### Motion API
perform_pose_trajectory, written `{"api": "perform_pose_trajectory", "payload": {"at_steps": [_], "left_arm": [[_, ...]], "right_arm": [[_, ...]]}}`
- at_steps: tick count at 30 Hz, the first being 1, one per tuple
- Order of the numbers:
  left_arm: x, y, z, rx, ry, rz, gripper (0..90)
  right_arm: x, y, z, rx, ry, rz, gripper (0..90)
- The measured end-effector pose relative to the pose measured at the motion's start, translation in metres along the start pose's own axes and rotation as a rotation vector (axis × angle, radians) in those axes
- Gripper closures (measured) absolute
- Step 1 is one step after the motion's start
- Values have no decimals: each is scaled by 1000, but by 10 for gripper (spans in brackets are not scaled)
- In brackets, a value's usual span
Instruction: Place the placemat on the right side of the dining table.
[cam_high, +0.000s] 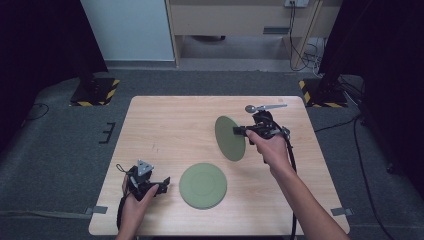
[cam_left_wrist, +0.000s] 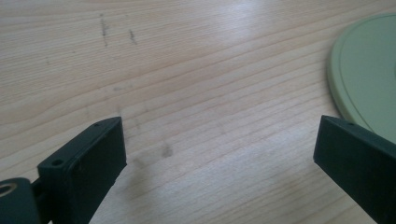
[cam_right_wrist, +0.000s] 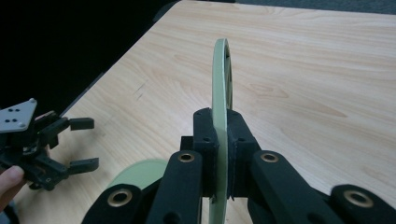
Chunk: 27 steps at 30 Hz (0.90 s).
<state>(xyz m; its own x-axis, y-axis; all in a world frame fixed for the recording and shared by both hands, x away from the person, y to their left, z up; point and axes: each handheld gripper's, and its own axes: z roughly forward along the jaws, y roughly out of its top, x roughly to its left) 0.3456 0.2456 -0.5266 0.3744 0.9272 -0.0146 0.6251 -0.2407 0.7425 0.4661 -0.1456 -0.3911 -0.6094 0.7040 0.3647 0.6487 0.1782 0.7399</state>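
Plate number one (cam_high: 230, 138) is up in the air, pinched by its rim in my right gripper (cam_high: 243, 131) and turned on edge, so its green face looks toward my left side. In the right gripper view the jaws are clamped tight on either side of that thin rim (cam_right_wrist: 219, 140), and the disc stands straight up between them. I hold it at the edge because a flat plate gives me nothing else to bite; tilting it vertical keeps it clear of the worktop (cam_high: 165, 125) while I carry it.

Below and nearer to me, the second green plate (cam_high: 202, 185) lies flat on the wood. My guess is that the lifted plate is headed for a stack on top of it, so I'll need to roll my wrist flat before lowering.

My left gripper (cam_high: 159, 186) waits just beside that flat plate, jaws spread wide apart with nothing between them, low over the wood; its own view catches the plate's rim (cam_left_wrist: 369, 70) at the right. It's placed to steady that plate if needed.

Farther back, a metal spoon (cam_high: 264, 107) rests near the far edge, apart from the plates.
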Motion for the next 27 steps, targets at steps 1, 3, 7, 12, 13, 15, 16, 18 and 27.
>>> {"api": "perform_pose_trajectory", "payload": {"at_steps": [1, 3, 7, 12, 13, 15, 16, 18, 27], "left_arm": [[1, 0, 0, 2, 3, -4, 19], [3, -1, 1, 12, 8, -6, 19], [5, -1, 2, 24, 20, -7, 20], [7, -2, 3, 26, 26, -13, 20], [8, -2, 3, 27, 27, -13, 20], [8, -2, 3, 27, 28, -13, 20], [8, -2, 3, 28, 27, -13, 20], [9, -2, 3, 27, 29, -15, 20], [9, -2, 3, 29, 27, -14, 20]], "right_arm": [[0, 1, 0, -2, -5, 5, 857], [-2, 3, 0, -7, -18, 7, 857], [-4, 7, 2, -13, -44, 17, 857], [-8, 11, 4, -20, -78, 24, 857], [-10, 13, 4, -24, -91, 28, 857], [-11, 14, 4, -26, -97, 28, 857], [-11, 15, 5, -28, -102, 30, 857], [-14, 17, 5, -33, -112, 38, 857], [-26, 20, 1, -51, -156, 57, 857]]}}
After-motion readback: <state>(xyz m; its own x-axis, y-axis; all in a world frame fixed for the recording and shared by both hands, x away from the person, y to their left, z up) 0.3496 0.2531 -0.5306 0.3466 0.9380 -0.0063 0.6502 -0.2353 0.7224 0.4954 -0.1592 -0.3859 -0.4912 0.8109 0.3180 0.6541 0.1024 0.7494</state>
